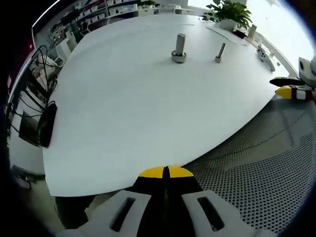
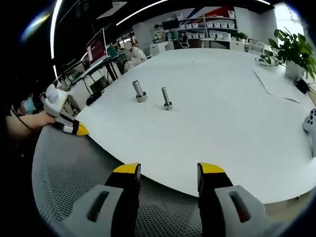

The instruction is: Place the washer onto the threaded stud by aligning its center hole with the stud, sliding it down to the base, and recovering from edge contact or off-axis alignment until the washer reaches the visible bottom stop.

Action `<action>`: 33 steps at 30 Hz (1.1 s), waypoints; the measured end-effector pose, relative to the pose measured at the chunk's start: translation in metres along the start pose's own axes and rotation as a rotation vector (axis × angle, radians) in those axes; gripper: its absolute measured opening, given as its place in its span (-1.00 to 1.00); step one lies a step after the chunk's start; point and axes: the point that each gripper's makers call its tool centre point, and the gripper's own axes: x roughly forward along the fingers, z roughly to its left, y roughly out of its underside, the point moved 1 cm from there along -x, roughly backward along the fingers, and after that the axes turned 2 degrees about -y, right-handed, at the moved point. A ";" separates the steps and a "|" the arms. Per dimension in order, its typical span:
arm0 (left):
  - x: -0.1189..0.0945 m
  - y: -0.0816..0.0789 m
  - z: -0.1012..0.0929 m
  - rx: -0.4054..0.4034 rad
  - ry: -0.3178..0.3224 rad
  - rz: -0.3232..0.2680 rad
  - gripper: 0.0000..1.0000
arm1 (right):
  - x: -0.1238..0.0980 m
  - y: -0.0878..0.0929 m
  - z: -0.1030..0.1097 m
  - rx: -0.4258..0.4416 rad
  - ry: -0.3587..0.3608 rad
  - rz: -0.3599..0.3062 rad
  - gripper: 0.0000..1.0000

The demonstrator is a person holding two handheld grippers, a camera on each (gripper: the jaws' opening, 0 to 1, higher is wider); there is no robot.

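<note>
Nothing placed yet: two studs stand mid-table, the thicker stud and slimmer stud, well apart from both tools. Left tool is closed, empty; right tool gapes open. I can't spot a loose washer.

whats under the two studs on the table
Both the thicker stud and the thinner stud stand upright on a white sheet. The sheet lies over a perforated grey table; whatever lies beneath the sheet is covered.
</note>
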 end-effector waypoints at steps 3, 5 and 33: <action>0.000 0.000 0.000 0.000 0.000 -0.001 -1.00 | -0.001 -0.001 -0.001 0.005 0.005 -0.017 -0.05; 0.000 0.000 0.000 0.006 -0.002 -0.001 -1.00 | -0.001 0.001 0.000 0.010 0.002 -0.006 -0.06; 0.000 0.000 -0.001 0.035 0.002 -0.005 -1.00 | 0.001 0.010 -0.001 0.010 -0.002 0.050 -0.05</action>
